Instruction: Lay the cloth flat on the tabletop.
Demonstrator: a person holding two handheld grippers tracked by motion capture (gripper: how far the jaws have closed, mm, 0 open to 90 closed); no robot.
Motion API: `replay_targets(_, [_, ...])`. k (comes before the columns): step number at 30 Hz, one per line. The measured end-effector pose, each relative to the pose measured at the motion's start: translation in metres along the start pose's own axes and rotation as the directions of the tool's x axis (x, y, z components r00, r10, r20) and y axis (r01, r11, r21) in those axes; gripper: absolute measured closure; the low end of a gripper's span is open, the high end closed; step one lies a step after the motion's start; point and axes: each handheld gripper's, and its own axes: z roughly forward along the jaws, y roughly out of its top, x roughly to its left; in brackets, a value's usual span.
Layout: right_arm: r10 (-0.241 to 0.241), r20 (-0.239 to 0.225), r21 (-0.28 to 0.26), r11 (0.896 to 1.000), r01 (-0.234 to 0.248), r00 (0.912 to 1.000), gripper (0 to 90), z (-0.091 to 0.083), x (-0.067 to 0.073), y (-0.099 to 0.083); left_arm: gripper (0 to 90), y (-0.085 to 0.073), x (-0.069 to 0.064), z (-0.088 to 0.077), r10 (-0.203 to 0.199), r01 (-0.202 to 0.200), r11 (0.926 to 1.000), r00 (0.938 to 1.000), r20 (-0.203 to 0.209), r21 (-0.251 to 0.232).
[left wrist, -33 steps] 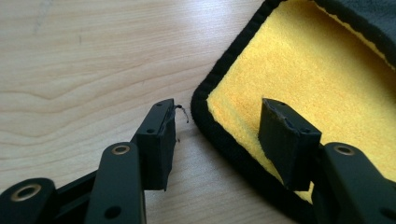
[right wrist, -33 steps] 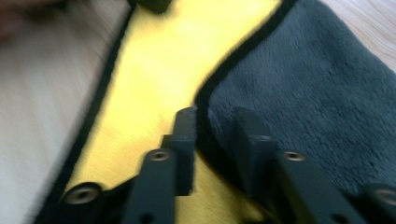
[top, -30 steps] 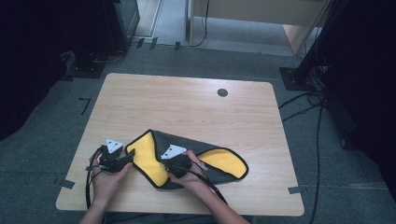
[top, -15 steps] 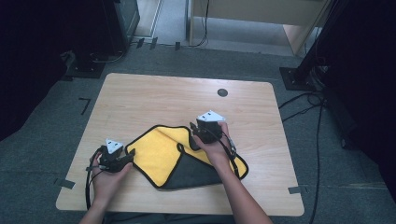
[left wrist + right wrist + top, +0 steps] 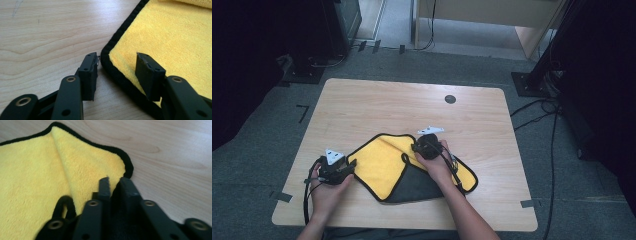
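Light wood bench [image 5: 362, 105] sat mid-frame in the high view on grey carpet, w/ a dark round grommet [image 5: 450, 99] near its upper right. Dark equipment filled upper left & right of frame; cables [image 5: 537, 112] trailed on the floor at right. Tape marks showed by the bench's lower corners.

Yellow cloth [image 5: 379, 162] w/ black edging lay lower centre of the bench, part folded so its dark grey underside faced up at lower centre.

Left gripper [image 5: 343, 169] sat at the cloth's left corner; jaws partly apart, just been closing, straddling the black hem but not pressing it. Right gripper [image 5: 422, 145] sat at the cloth's upper-right fold; jaws narrow, just closed again, pinching cloth betw. them.

Cloth's right part was hidden under the right hand [image 5: 434, 162] & forearm. Jaw tips were hard to make out from above.
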Motion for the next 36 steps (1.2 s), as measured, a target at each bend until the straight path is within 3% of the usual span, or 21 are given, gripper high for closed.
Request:
replay_targets(4, [-0.018, 0.073, -0.046, 0.999, 0.021, 0.9972, 88.8, 0.002, -0.002, 0.015, 58.0, 0.0, 0.0, 0.0, 0.005, -0.005, 1.0, 1.0, 0.006, -0.001])
replay_targets(8, [-0.043, 0.171, -0.132, 0.989, 0.067, 0.9843, 87.5, 0.002, -0.009, 0.042, 59.2, 0.0, 0.0, 0.0, 0.0, 0.0, 1.0, 1.0, 0.009, -0.003])
replay_targets(11, [-0.038, 0.177, -0.187, 0.98, 0.072, 0.9835, 75.1, -0.004, -0.012, 0.057, 58.7, 0.0, 0.001, 0.0, 0.0, 0.0, 1.0, 1.0, 0.009, -0.002])
replay_targets(14, [-0.058, 0.148, -0.2, 0.976, 0.087, 0.9873, 72.0, -0.016, -0.01, 0.057, 57.2, 0.0, 0.001, 0.0, -0.001, 0.001, 1.0, 1.0, 0.006, -0.001])
replay_targets(16, [-0.077, 0.152, -0.205, 0.973, 0.108, 0.9854, 71.7, -0.021, -0.008, 0.052, 56.4, 0.0, 0.001, 0.0, -0.001, 0.001, 1.0, 1.0, 0.004, -0.002])
replay_targets(18, [-0.087, 0.127, -0.198, 0.974, 0.111, 0.9881, 71.1, -0.027, -0.006, 0.043, 56.0, 0.0, 0.001, 0.0, -0.001, 0.001, 1.0, 1.0, 0.001, -0.002])
replay_targets(20, [-0.094, 0.082, -0.155, 0.982, 0.106, 0.9921, 69.7, -0.031, -0.003, 0.031, 55.4, 0.0, 0.001, 0.0, -0.002, 0.002, 1.0, 1.0, 0.001, 0.0])
replay_targets(23, [-0.111, 0.098, -0.115, 0.986, 0.122, 0.9889, 68.9, -0.042, -0.002, 0.009, 54.9, 0.0, 0.002, 0.0, -0.009, 0.009, 1.0, 1.0, 0.003, 0.0])
replay_targets(26, [-0.066, 0.13, -0.097, 0.992, 0.079, 0.9893, 68.5, -0.058, -0.013, -0.013, 54.7, 0.0, 0.002, 0.0, -0.014, 0.014, 0.9999, 0.9999, 0.004, -0.003])
replay_targets(31, [0.019, 0.209, -0.083, 0.997, -0.002, 0.9778, 64.4, -0.095, -0.04, -0.05, 50.4, 0.001, 0.006, -0.002, -0.054, 0.054, 0.9982, 0.9985, 0.008, -0.026])
replay_targets(34, [0.066, 0.238, -0.059, 0.997, -0.054, 0.969, 61.0, -0.115, -0.054, -0.076, 55.2, 0.003, 0.004, -0.003, -0.01, 0.01, 0.9987, 1.0, -0.002, -0.05])
replay_targets(36, [0.082, 0.236, -0.042, 0.996, -0.075, 0.9682, 59.5, -0.122, -0.061, -0.089, 56.2, 0.004, 0.003, -0.001, -0.002, 0.003, 0.999, 1.0, 0.005, -0.045])
